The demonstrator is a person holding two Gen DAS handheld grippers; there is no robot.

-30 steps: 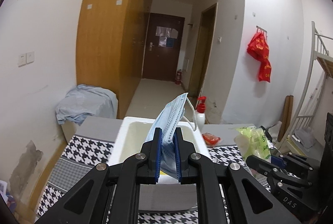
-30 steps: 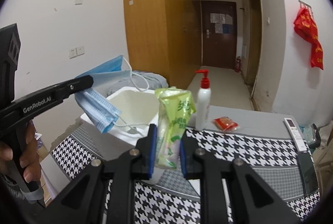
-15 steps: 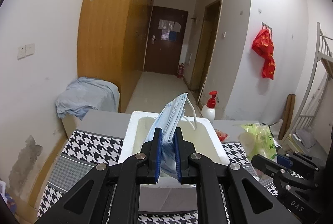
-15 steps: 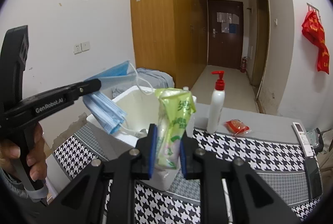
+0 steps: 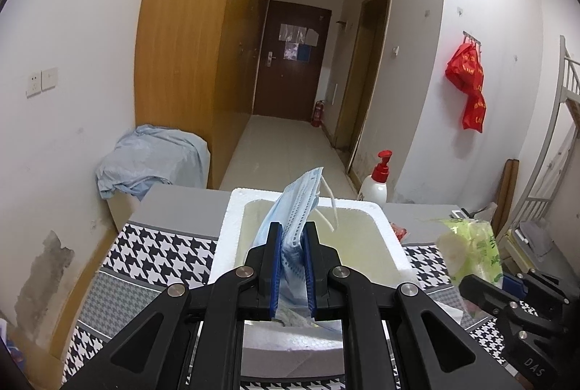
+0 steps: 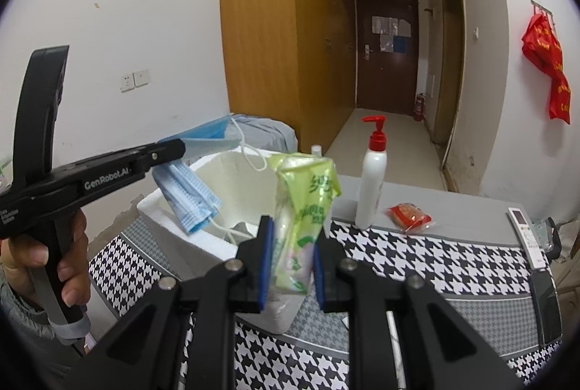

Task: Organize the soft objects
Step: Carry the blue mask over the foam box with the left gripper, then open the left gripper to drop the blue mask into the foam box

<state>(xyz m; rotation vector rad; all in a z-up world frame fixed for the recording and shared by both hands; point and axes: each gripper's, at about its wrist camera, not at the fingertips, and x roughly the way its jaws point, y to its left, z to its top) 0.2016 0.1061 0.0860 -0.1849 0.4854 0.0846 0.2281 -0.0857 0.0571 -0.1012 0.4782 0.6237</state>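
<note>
My left gripper (image 5: 292,237) is shut on a light blue face mask (image 5: 297,205) and holds it over the near rim of a white foam box (image 5: 224,245). In the right wrist view the left gripper (image 6: 177,149) holds the mask (image 6: 188,198) above the box's (image 6: 159,219) left rim, ear loops dangling. My right gripper (image 6: 290,237) is shut on a green tissue pack (image 6: 304,205), held upright in front of the box. In the left wrist view the pack (image 5: 471,248) shows at the right of the box.
A white pump bottle with a red top (image 6: 371,187), a red snack packet (image 6: 407,216) and a white remote (image 6: 525,234) lie on the houndstooth-covered table (image 6: 435,256). A blue cloth (image 5: 152,158) covers something by the left wall.
Both grippers have moved forward and closer to the foam box, which now looms larger in both views. The mask hangs lower over the box. Both grips are unchanged.
</note>
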